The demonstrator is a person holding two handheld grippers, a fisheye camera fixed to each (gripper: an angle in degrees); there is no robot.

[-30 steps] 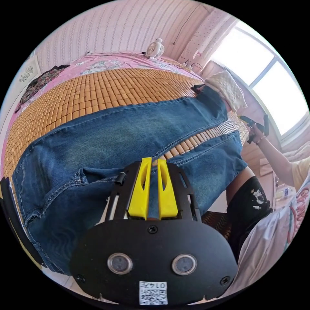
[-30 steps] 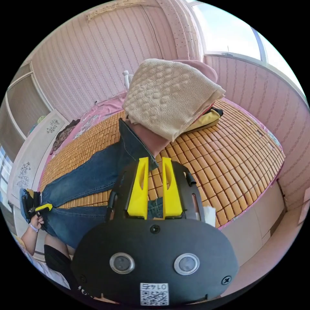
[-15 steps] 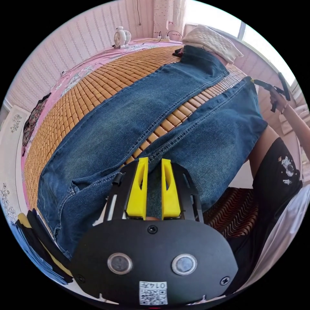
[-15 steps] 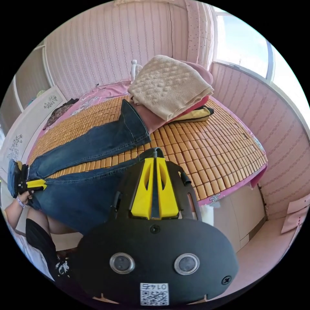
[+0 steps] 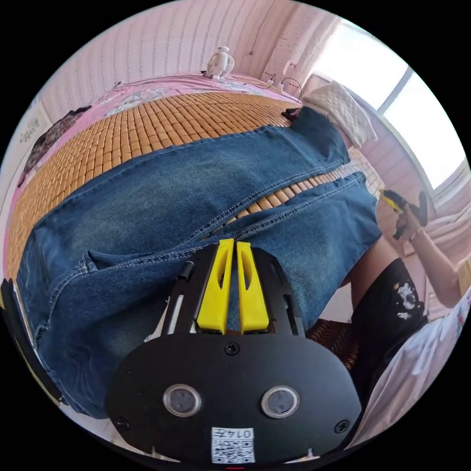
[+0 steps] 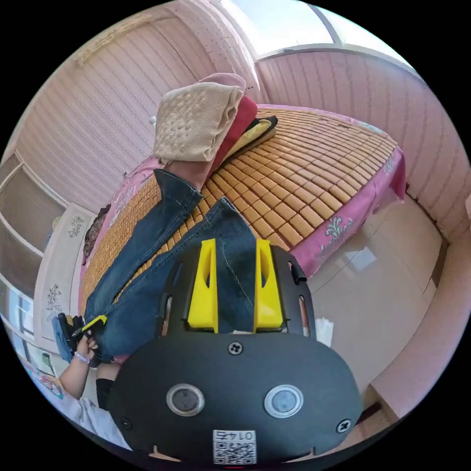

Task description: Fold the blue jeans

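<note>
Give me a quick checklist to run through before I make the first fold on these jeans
1. Left gripper shut on the blue jeans near the crotch: ok, jaws nearly together with denim between them.
2. Right gripper holding the leg hem: not ok, jaws stand open over the denim.
3. Legs laid out flat on the bamboo mat: ok, both run straight with a narrow gap between them.
4. Far leg's hem clear: not ok, it lies against the stack of folded clothes.
5. Near leg fully on the bed: not ok, its edge hangs over the side.
</note>
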